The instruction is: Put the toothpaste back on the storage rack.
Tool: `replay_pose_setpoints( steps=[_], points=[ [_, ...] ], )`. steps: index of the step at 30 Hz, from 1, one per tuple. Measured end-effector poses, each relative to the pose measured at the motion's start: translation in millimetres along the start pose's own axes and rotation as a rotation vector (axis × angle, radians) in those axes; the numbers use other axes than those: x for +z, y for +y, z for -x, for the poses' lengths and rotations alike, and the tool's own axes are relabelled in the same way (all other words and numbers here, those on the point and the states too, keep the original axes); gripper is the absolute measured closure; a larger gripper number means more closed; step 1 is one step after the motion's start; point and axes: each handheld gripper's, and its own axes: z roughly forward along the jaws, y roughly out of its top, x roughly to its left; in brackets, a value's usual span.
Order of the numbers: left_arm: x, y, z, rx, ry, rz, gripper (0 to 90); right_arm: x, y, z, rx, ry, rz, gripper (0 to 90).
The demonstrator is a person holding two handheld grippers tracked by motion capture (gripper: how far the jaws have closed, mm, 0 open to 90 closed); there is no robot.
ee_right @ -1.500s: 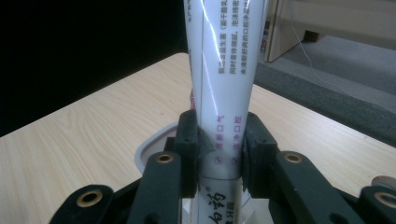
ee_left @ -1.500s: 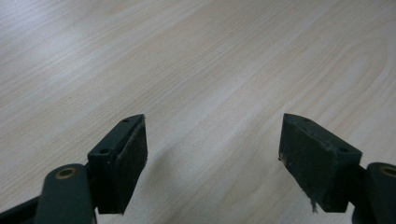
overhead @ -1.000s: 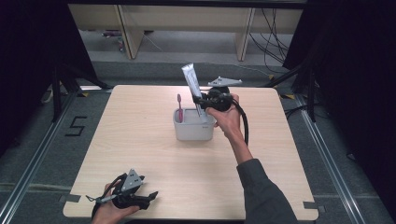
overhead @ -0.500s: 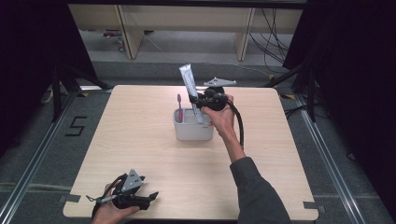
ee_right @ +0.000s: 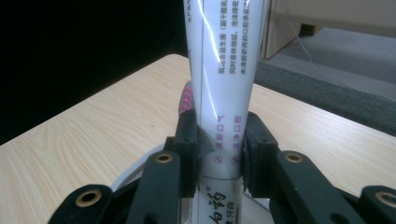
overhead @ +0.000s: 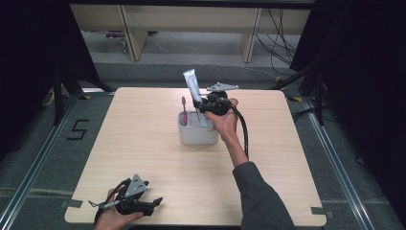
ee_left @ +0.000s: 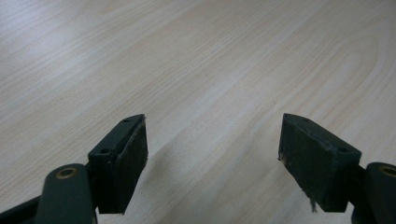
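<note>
A pale wood table stands on grey floor in a dark room. The right claw pinches a toothpaste tube, its top cut off; the left claw is spread.

Open tabletop all round, one cluster blocking the middle-far zone.

From my seat the grey cup stands toward 12 o'clock of the table centre, with a pink toothbrush upright in it and the toothpaste tube clamped by my right gripper above it; my right forearm bars the 5 o'clock approach. My left gripper, jaws spread at 7 o'clock, has bare wood ahead.
</note>
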Motion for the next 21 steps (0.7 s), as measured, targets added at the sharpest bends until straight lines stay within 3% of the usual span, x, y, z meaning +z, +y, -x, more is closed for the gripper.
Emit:
replay_pose_setpoints(
  steps=[1, 5, 7, 11, 12, 14, 15, 16, 18, 21],
  points=[
    [0.1, 0.1, 0.1, -0.002, 0.000, 0.001, 23.4, 1.1, -1.1, 0.9, -0.015, -0.007, 0.004, 71.9],
    [1.1, -0.1, -0.4, 0.007, 0.006, -0.001, 23.4, 2.6, -8.8, 0.6, 0.022, -0.002, -0.019, 71.8],
    [0.7, 0.2, 0.3, -0.001, 0.000, 0.000, 23.4, 3.5, -12.0, 2.7, -0.007, -0.019, -0.036, 71.7],
    [0.4, 0.0, -0.3, 0.017, -0.006, -0.019, 23.4, 6.6, -18.1, 3.3, 0.013, -0.013, -0.040, 71.5],
    [1.3, 0.1, 0.5, 0.007, -0.005, -0.010, 23.4, 7.0, -18.5, 4.4, -0.014, -0.024, -0.040, 71.5],
    [1.9, 0.1, 1.8, -0.004, -0.005, -0.006, 23.4, 7.6, -20.6, 3.1, -0.004, -0.022, -0.054, 71.3],
    [1.0, -0.1, 0.6, 0.013, -0.006, -0.015, 23.4, 7.5, -21.2, 1.9, 0.012, -0.022, -0.062, 71.3],
    [0.6, 0.0, 0.2, 0.017, -0.007, -0.018, 23.4, 9.4, -22.1, 3.3, -0.016, -0.016, -0.047, 71.2],
    [1.2, 0.2, 0.4, 0.008, -0.005, -0.011, 23.4, 9.9, -24.0, 0.9, -0.009, -0.038, -0.052, 71.1],
    [1.0, -0.1, 0.7, 0.010, -0.007, -0.013, 23.4, 11.1, -25.5, 2.2, -0.028, -0.025, -0.062, 71.0]
  ],
)
